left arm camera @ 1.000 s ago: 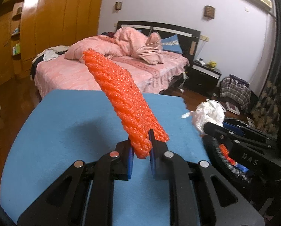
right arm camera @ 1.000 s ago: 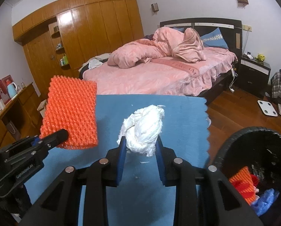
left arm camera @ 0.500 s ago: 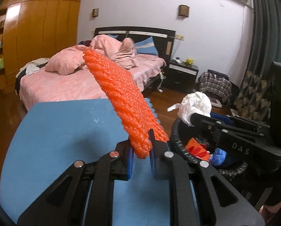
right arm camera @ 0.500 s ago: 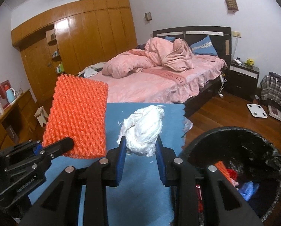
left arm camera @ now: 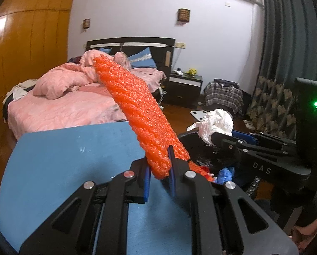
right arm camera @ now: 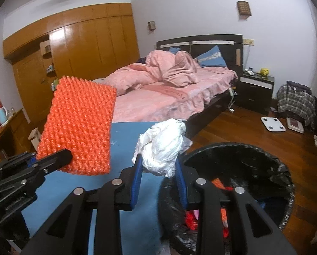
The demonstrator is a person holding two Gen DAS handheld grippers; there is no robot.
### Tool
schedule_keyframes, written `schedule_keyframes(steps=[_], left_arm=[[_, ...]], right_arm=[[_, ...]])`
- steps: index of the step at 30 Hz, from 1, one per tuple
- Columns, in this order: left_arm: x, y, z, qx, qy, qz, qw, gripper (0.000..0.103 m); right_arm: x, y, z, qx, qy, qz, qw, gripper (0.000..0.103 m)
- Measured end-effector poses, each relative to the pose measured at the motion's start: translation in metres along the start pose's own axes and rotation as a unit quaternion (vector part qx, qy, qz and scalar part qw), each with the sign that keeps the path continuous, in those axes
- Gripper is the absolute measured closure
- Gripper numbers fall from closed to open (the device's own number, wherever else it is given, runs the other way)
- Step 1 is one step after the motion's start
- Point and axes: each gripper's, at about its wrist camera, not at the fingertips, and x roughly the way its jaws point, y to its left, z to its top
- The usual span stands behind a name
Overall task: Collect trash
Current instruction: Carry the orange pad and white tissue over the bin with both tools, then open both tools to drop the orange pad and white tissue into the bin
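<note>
Blue tabletop (bedroom, pink bed)

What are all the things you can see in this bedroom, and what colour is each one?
foam net: 1, orange, held up in the left claw, above the table
plastic bag: 1, white, crumpled, held in the right claw
trash bin: 1, black liner, on the floor right of the table, with red, orange and blue scraps inside
table: 1, blue top, under both claws
bed: 1, pink covers, dark headboard, behind the table
pillow: 1, blue, at the headboard
wardrobe: 1, brown wood, along the left wall
nightstand: 1, dark, right of the bed
scale: 1, white, on the wooden floor
left claw: 1, black, blue pads, shut on the foam net
right claw: 1, black, blue pads, shut on the plastic bag
</note>
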Motion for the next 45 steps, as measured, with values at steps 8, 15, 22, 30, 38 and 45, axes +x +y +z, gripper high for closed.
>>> schedule_keyframes(steps=[8,15,22,30,38,45], left_arm=[[0.014,-0.029,0.006,0.022,0.001,-0.034,0.9992,0.09],[0.031,-0.052,0.009,0.041,0.003,-0.064,0.9971,0.09],[0.057,-0.074,0.006,0.057,0.006,-0.089,0.9944,0.09],[0.096,-0.088,0.002,0.063,0.03,-0.105,0.9921,0.09],[0.139,-0.103,-0.001,0.069,0.062,-0.12,0.9885,0.09],[0.175,-0.11,-0.008,0.077,0.095,-0.13,0.9839,0.09]], right_arm=[[-0.015,-0.033,-0.001,0.012,-0.007,-0.031,0.999,0.073],[-0.024,-0.061,-0.003,0.026,-0.007,-0.057,0.998,0.073],[-0.028,-0.089,-0.009,0.037,-0.007,-0.082,0.996,0.073],[-0.022,-0.121,-0.018,0.052,0.004,-0.107,0.993,0.073],[-0.005,-0.15,-0.027,0.065,0.021,-0.113,0.991,0.073],[0.015,-0.166,-0.029,0.066,0.035,-0.113,0.991,0.073]])
